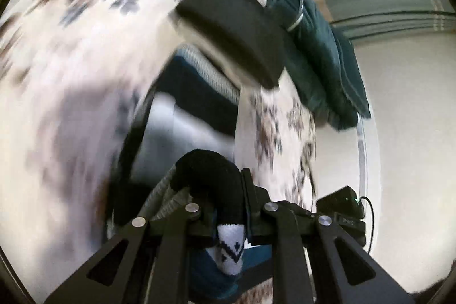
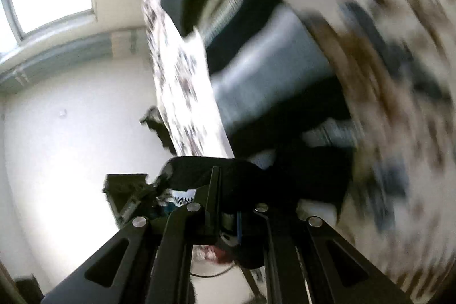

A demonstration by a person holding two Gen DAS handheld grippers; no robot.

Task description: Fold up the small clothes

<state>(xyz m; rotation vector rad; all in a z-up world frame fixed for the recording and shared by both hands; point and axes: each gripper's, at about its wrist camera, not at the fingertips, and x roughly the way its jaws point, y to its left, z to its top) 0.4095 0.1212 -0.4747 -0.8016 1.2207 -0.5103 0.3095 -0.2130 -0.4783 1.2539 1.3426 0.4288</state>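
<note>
Fabric is pinched hard in the left gripper [image 1: 229, 215]: a black knit garment [image 1: 208, 170] with a white patterned cuff [image 1: 232, 247] is clamped between the jaws, which are pressed nearly together. A dark hump of that cloth is bunched just ahead of the fingertips, and the white cuff is seen hanging just behind them. Beyond the jaws, a striped black, white and grey piece [image 1: 188, 116] is spread on a flower-patterned bedspread [image 1: 71, 61], heavily blurred. A black folded pile [image 1: 233, 27] and a dark teal garment [image 1: 319, 53] are seen further ahead.

The right gripper [image 2: 225, 207] is likewise closed tight, with black cloth [image 2: 256, 175] caught between its jaws and draped to its right side. The same bedspread [image 2: 185, 93] is blurred ahead of it.
</note>
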